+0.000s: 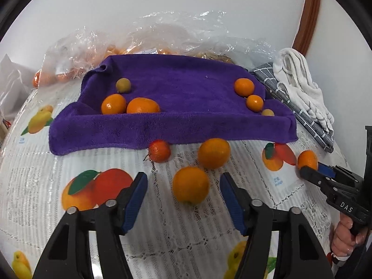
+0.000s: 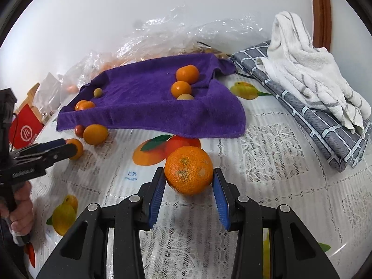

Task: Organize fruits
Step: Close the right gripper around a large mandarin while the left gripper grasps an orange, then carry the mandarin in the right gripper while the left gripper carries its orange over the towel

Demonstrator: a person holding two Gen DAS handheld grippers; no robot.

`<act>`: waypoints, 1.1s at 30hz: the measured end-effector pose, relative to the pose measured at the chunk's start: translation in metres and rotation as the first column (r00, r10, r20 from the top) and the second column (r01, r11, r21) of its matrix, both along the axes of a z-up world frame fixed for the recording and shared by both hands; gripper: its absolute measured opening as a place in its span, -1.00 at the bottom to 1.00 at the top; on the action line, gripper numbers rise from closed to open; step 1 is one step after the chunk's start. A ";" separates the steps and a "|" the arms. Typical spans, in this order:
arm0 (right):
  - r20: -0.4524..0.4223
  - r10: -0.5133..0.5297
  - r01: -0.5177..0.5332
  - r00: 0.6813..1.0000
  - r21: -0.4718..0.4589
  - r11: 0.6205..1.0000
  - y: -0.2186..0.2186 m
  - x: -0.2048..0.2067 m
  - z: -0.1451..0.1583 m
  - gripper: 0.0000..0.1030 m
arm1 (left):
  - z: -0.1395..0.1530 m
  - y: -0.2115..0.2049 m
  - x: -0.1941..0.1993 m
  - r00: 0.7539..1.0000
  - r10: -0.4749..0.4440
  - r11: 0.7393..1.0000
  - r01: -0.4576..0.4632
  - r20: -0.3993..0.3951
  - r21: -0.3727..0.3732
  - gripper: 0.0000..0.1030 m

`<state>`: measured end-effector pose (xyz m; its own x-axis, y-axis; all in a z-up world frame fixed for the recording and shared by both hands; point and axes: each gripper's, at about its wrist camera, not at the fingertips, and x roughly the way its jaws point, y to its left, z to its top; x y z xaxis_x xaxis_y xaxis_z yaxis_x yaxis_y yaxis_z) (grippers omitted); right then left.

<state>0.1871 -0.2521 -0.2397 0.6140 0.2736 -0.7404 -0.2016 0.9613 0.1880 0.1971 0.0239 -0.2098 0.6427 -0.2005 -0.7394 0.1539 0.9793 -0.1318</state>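
Counted on the purple towel [image 1: 186, 88]: four oranges [image 1: 114, 107], two small yellow-green fruits [image 1: 123, 84]. Counted in front of it, over the tablecloth [image 1: 34, 174]: three oranges, one red fruit [image 1: 159, 153]. Found the right gripper [image 2: 188, 172] pinching a pitted orange [image 2: 188, 169], bright, with pale scars. Found the left gripper [image 1: 183, 176] spread around a smooth orange [image 1: 190, 184], not touching.

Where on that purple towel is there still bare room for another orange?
The middle of the purple towel is bare, between the left fruit cluster and the right fruit cluster. Both ends are crowded.
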 end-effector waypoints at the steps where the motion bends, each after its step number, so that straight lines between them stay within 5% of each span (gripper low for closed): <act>1: -0.002 0.007 -0.007 1.000 -0.001 1.000 0.002 0.001 0.000 -0.21 | -0.002 -0.001 0.001 1.000 -0.010 1.000 0.011 -0.008 0.006 -0.09; 4: -0.002 0.019 -0.019 1.000 -0.013 1.000 0.005 0.000 -0.001 -0.21 | -0.004 -0.005 0.002 0.999 -0.040 0.999 0.040 -0.015 -0.002 -0.38; 22: 0.003 0.002 -0.002 1.000 0.006 1.000 0.001 -0.001 0.000 -0.21 | 0.014 0.009 -0.013 0.991 0.021 0.998 -0.012 0.134 -0.068 -0.38; 33: 0.023 0.009 -0.010 1.000 0.015 1.000 0.001 -0.006 0.002 -0.21 | 0.012 0.019 -0.007 0.991 0.077 0.994 -0.069 0.108 -0.080 -0.38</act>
<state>0.1815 -0.2515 -0.2375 0.6278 0.2909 -0.7220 -0.2152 0.9563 0.1981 0.1901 0.0424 -0.1974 0.7350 -0.2025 -0.6471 0.1000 0.9763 -0.1918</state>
